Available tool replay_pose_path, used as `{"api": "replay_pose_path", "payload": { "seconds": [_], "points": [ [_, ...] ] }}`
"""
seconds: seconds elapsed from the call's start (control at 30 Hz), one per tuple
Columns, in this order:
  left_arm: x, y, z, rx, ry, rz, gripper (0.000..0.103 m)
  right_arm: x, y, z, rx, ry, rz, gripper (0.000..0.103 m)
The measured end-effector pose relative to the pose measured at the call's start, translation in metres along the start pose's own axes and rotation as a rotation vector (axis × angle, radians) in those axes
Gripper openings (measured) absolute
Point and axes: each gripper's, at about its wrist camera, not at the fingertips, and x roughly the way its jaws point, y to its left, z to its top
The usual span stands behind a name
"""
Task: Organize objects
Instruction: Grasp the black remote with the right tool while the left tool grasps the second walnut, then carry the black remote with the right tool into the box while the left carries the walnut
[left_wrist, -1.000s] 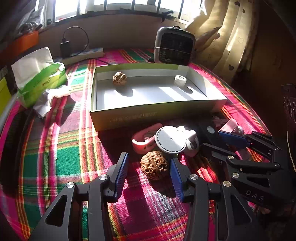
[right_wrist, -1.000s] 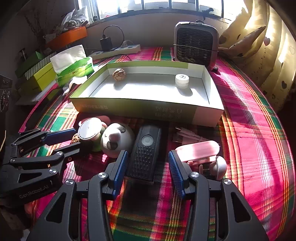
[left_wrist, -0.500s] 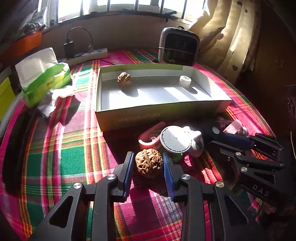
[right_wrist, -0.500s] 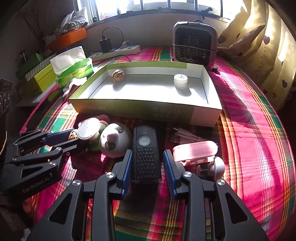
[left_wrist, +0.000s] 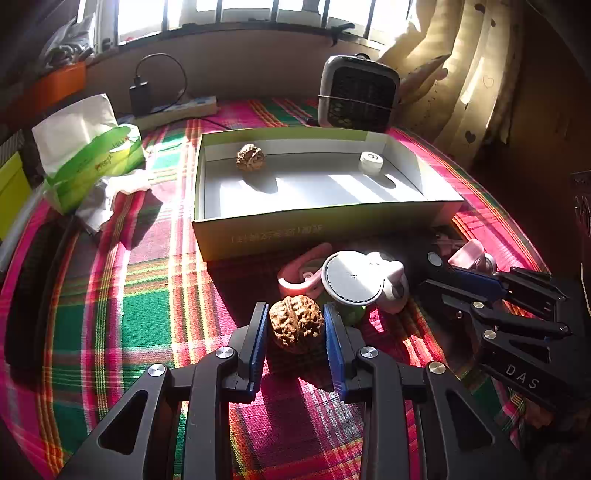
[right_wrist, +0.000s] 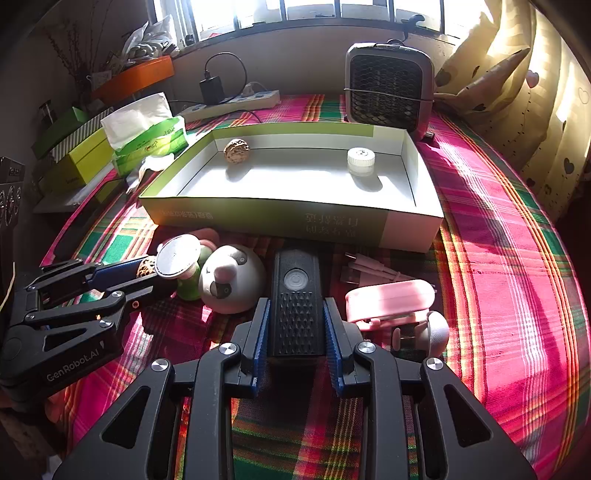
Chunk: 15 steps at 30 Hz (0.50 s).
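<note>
A brown walnut lies on the plaid cloth between the blue pads of my left gripper; the jaws are closing and both pads touch its sides. In the right wrist view a black device with a round button sits between the pads of my right gripper, whose jaws are also closing against its sides. Behind both stands an open green-and-white box holding a second walnut and a white cap. The right gripper also shows in the left wrist view.
Between the grippers and the box lie a round white disc, a white pig-like toy, a pink case and a pink clip. A small heater, a tissue pack and a power strip stand behind.
Both grippers' jaws have narrowed from wide apart onto what lies between them: the left onto the walnut, the right onto the black device. Neither hand has shifted.
</note>
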Motion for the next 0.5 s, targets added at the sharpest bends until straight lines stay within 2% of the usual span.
{"api": "replay_pose_path", "payload": {
  "seconds": [0.5],
  "points": [
    [-0.0023, 0.0003, 0.0010, -0.003, 0.002, 0.000, 0.027, -0.0042, 0.0007, 0.0009, -0.014, -0.011, 0.002, 0.028]
  ]
}}
